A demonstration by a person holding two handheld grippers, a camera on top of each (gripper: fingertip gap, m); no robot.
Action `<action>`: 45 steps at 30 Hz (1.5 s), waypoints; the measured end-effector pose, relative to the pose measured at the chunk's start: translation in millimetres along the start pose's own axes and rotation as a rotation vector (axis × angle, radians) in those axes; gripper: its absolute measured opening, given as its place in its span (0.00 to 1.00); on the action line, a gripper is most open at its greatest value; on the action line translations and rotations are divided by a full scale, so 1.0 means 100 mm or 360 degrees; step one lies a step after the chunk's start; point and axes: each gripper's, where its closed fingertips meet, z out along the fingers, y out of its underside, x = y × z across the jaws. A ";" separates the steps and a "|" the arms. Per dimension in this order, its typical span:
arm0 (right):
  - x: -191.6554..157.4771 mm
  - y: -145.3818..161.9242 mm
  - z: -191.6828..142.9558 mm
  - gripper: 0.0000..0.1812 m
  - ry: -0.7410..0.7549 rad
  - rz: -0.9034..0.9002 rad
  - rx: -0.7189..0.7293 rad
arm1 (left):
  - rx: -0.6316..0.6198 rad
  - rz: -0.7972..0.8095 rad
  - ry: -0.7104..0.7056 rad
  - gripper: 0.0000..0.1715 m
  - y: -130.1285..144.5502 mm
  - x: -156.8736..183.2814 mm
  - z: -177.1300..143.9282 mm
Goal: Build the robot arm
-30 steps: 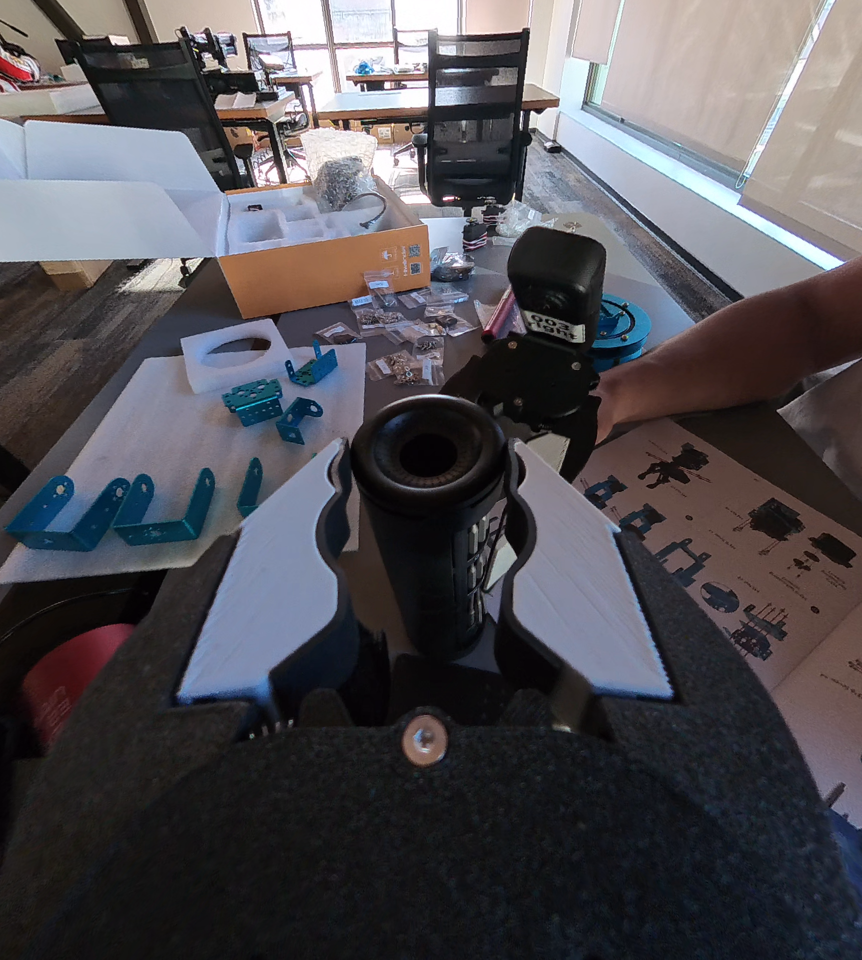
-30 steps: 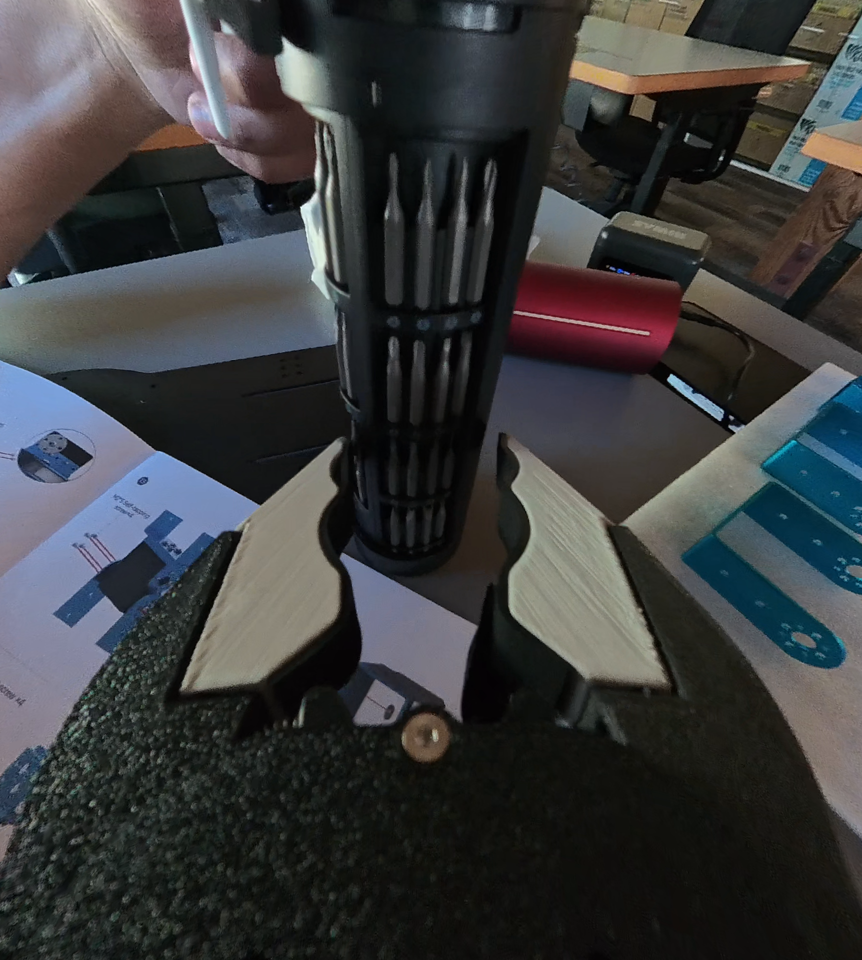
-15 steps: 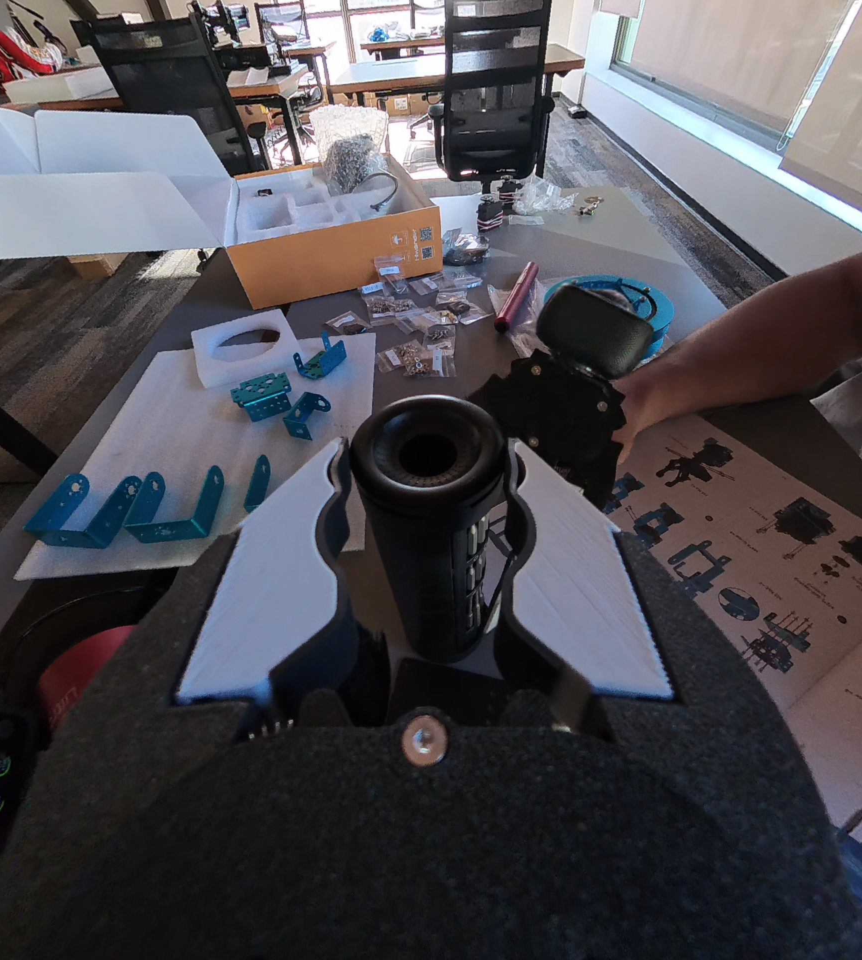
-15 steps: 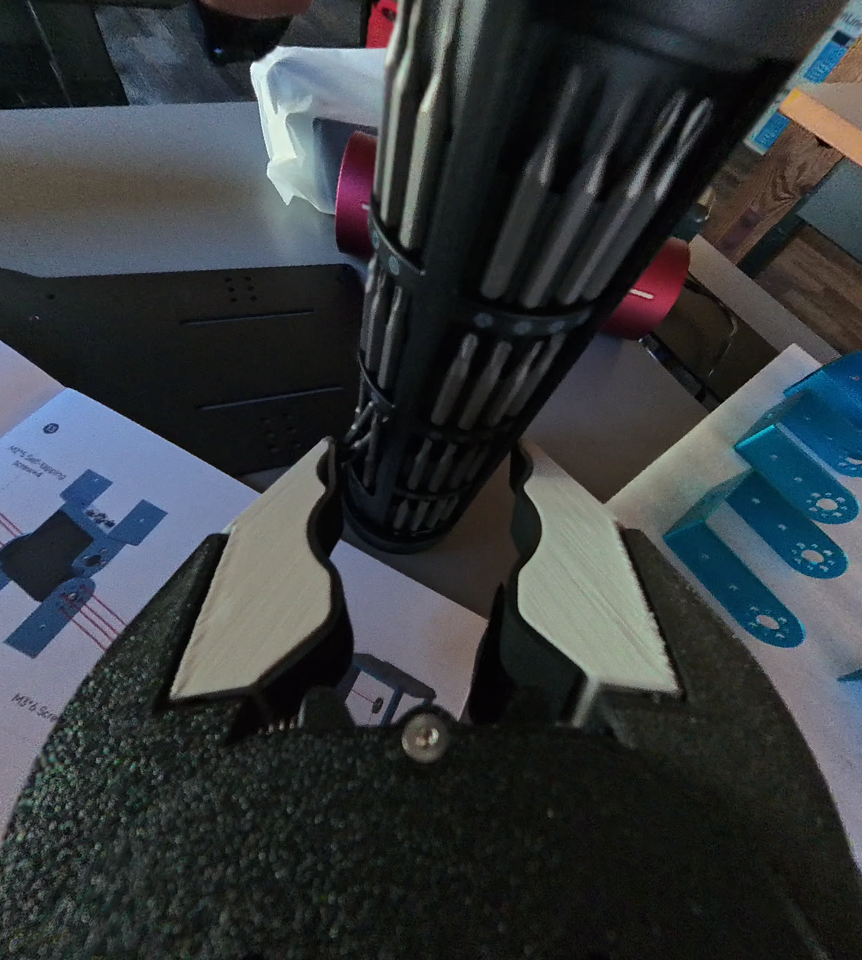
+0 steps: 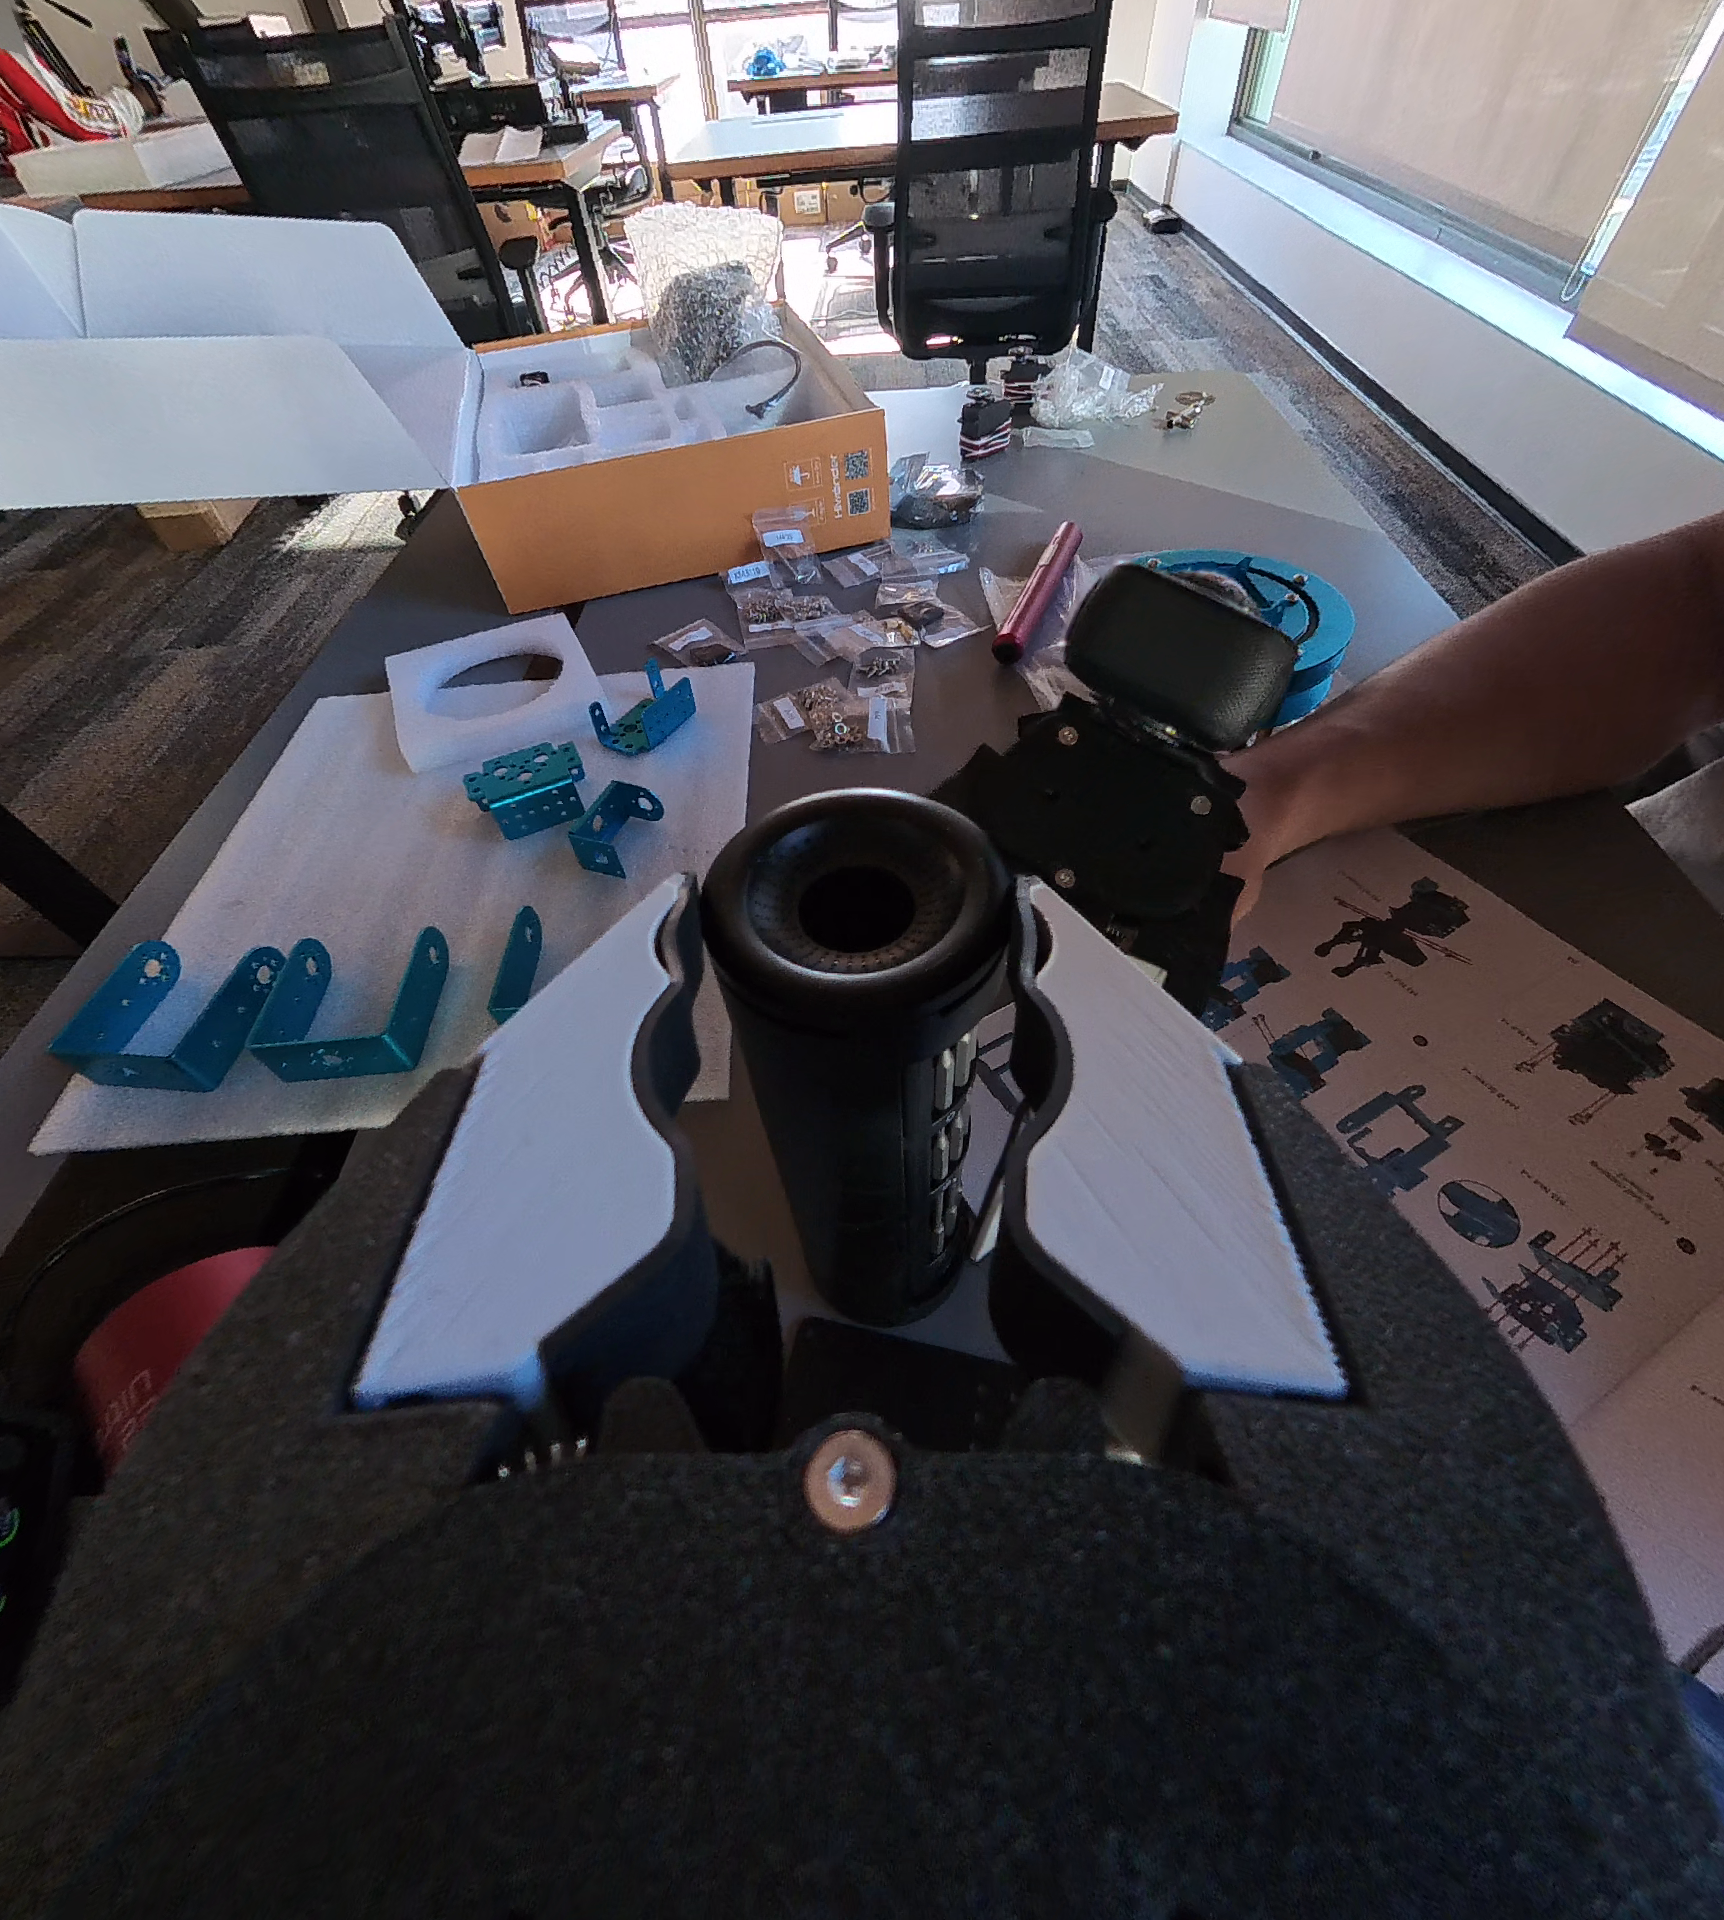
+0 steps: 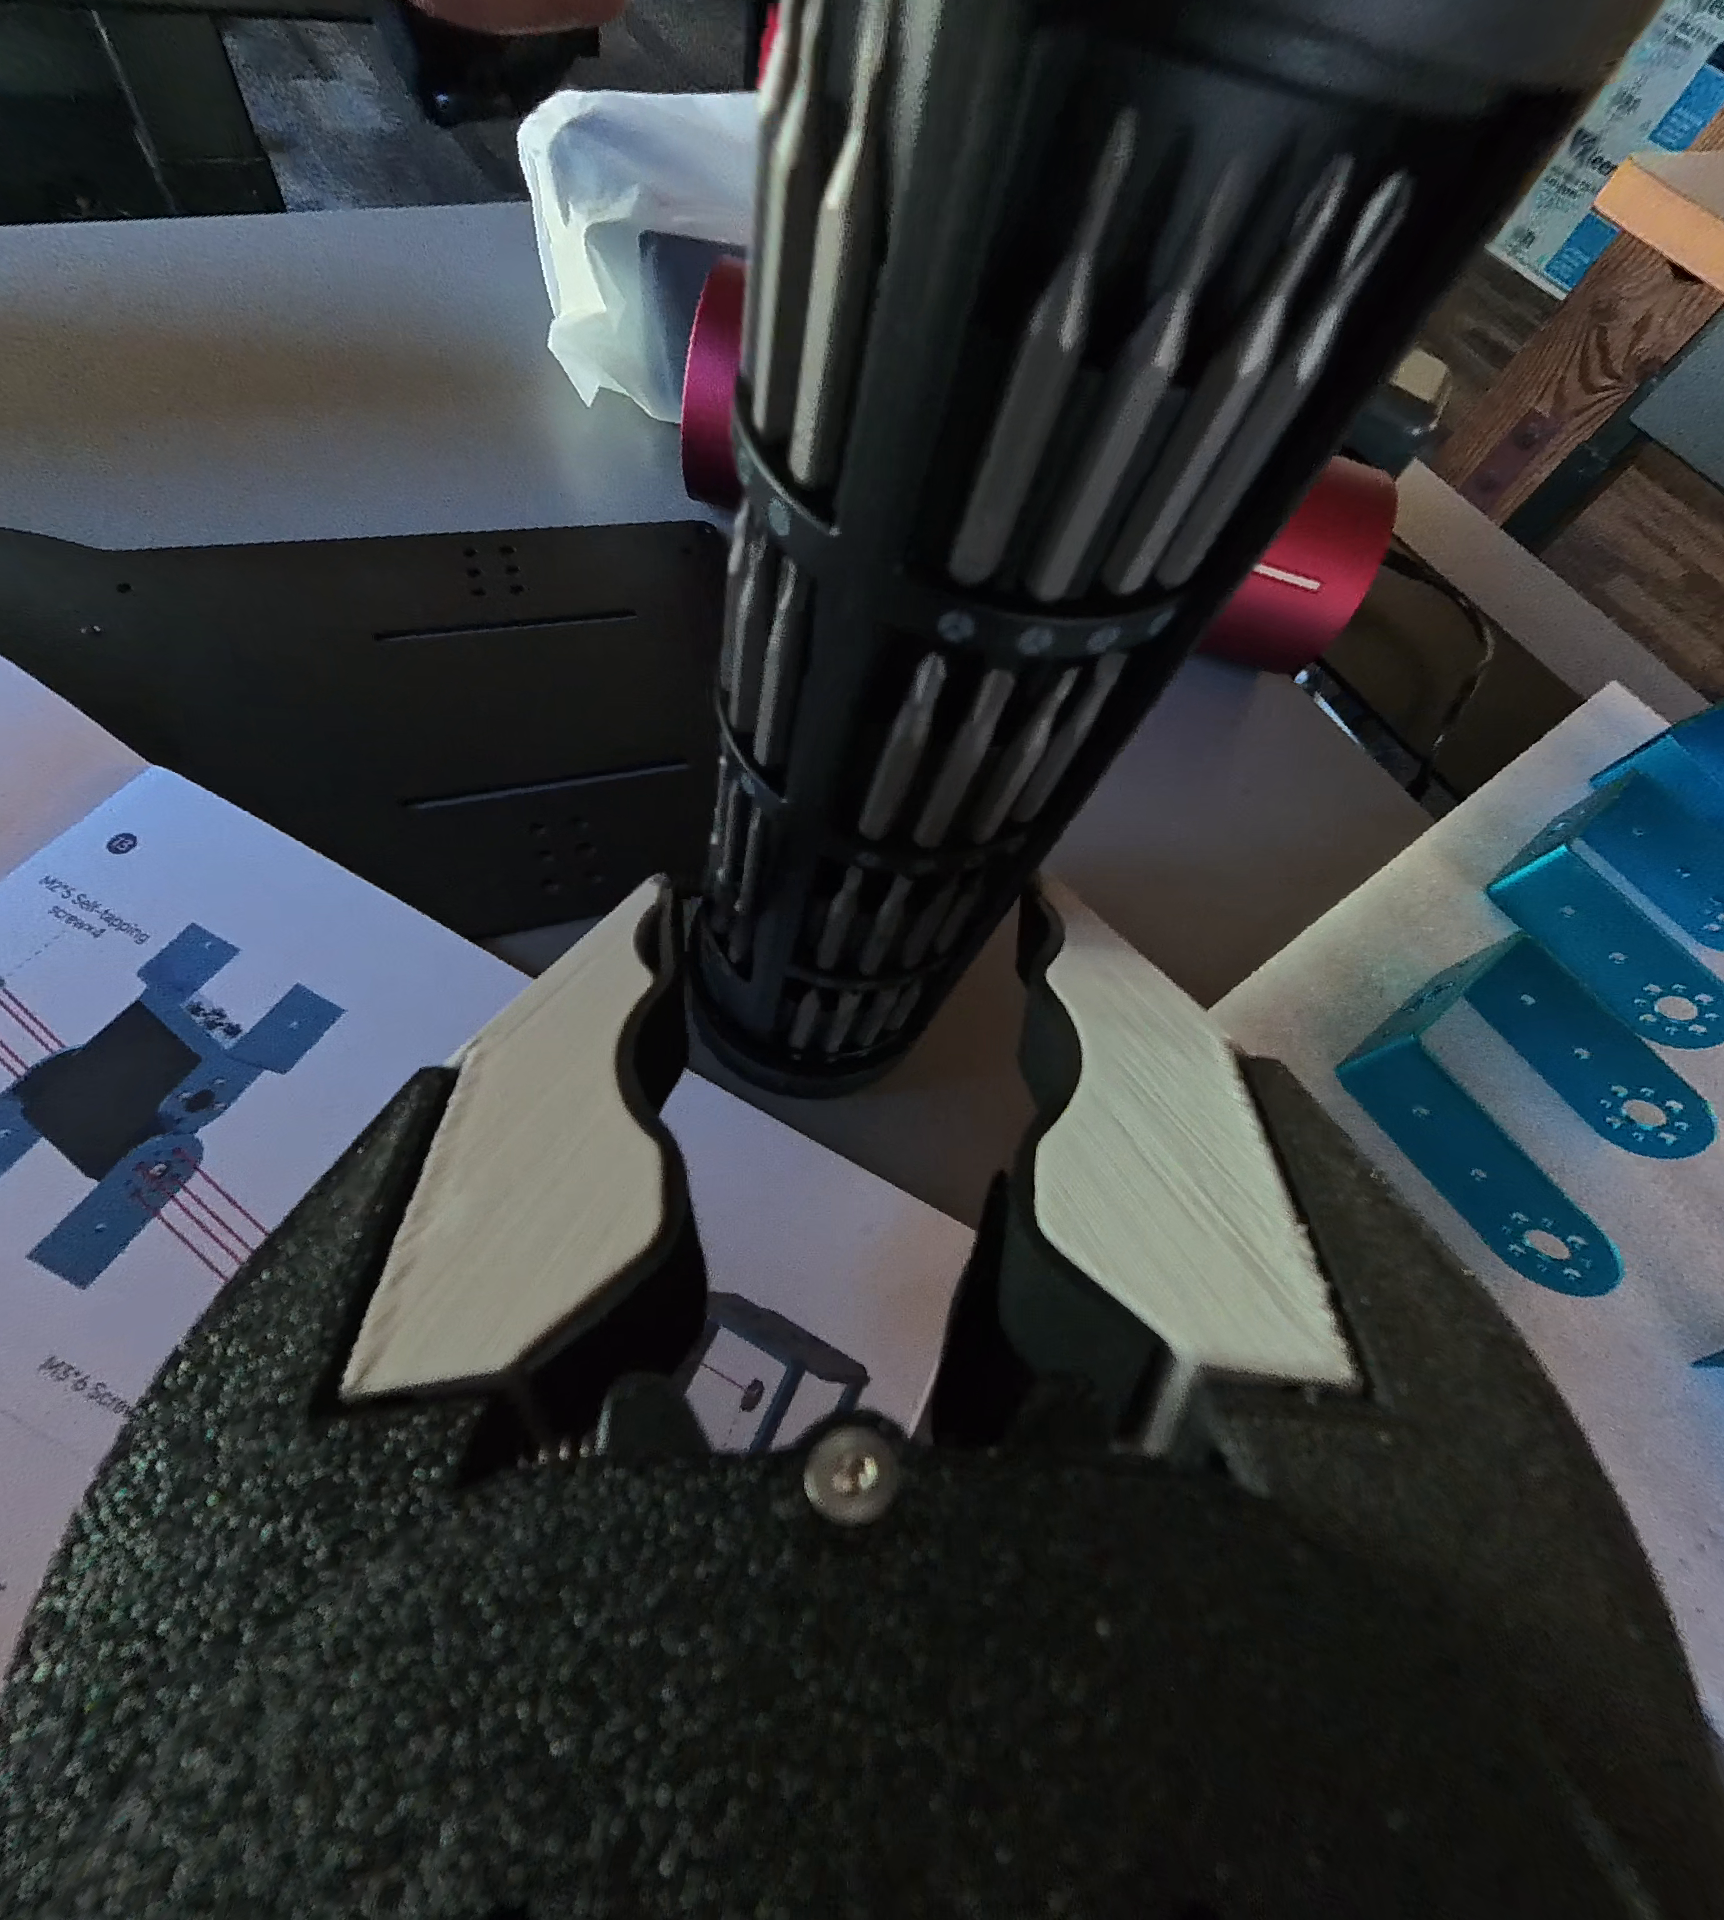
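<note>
A black cylindrical bit holder [image 5: 837, 1122], ringed with silver screwdriver bits, stands upright on the grey table [image 5: 1242, 468]. My left gripper [image 5: 853, 904] is shut on its upper part, white fingers [image 5: 567, 1091] pressed to both sides. In the right wrist view the holder [image 6: 993, 520] towers up and leans right. My right gripper [image 6: 842, 904] is open low around its base: the left fingertip lies close to the holder, and a gap shows on the right. The right gripper's black body [image 5: 1118, 831] shows beyond the holder in the left wrist view, fingertips hidden.
Blue metal brackets [image 5: 318, 1018] lie on a white foam sheet [image 5: 318, 831], also seen at the right [image 6: 1564, 1091]. An open instruction booklet [image 5: 1564, 1091], an orange box [image 5: 671, 520], bags of screws [image 5: 837, 665], a red cylinder [image 6: 1294, 561], a black panel [image 6: 422, 707] and a person's forearm [image 5: 1564, 675] surround it. One gripper's finger ends stand about 12 cm off the other's. My right gripper's tips are some 15 cm from the red cylinder [image 6: 1294, 561].
My right gripper has moved in low and tilted, so the holder's base sits between its open fingers. In the left wrist view its body tipped over and shifted right. The left grip is unchanged.
</note>
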 end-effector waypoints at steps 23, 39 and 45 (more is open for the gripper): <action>0.02 -0.02 -0.05 0.33 -0.0047 0.0057 0.0052 | -0.0014 0.0004 -0.0006 0.34 0.00 0.01 0.00; 0.06 -0.19 -0.32 0.20 -0.0007 0.0125 0.0263 | 0.0007 -0.0004 0.0010 0.34 0.00 0.02 0.00; 0.06 -0.17 -0.34 0.14 -0.0120 0.0189 0.0274 | 0.0045 -0.0033 0.0051 0.34 0.00 0.03 -0.02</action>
